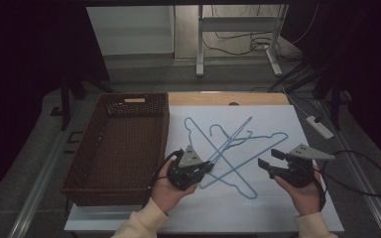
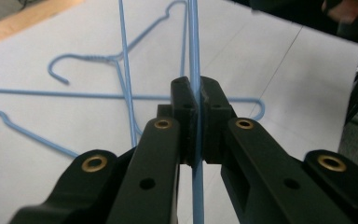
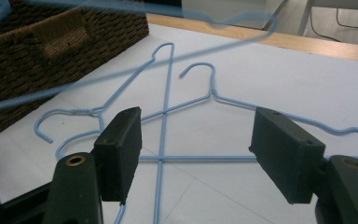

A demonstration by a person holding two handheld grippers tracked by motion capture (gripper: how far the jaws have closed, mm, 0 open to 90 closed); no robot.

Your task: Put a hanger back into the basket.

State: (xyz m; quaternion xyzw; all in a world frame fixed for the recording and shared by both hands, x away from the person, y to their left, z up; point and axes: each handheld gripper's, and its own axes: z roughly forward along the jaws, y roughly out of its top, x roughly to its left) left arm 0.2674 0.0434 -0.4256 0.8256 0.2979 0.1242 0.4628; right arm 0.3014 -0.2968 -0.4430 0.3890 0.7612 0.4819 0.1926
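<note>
A: What has the left gripper [image 1: 206, 167] got?

B: A blue wire hanger [image 2: 195, 56]. In the left gripper view the jaws are clenched tight on one straight run of its wire, which passes up between the pads and on past them.

A: And where is that hanger from above?

B: In the high view it lies in a tangle with the other hangers [image 1: 238, 144] on the white sheet [image 1: 278, 208], just right of the basket [image 1: 116, 148]. The held wire slants up and away from the left gripper toward the far side of the sheet.

A: The right gripper [image 1: 268, 158]?

B: Released. In the right gripper view its two pads stand wide apart with nothing between them, hovering over crossed hanger wires on the sheet. A blurred blue wire runs across the top of that view, nearer the camera than the ones lying flat.

A: Any brand, label or lettering?

B: None that I can read, on the hangers, the basket or the grippers. The basket has a pale patch at its far rim; too small to tell what it is.

A: Is the basket holding anything?

B: Its brown woven floor is bare in the high view.
</note>
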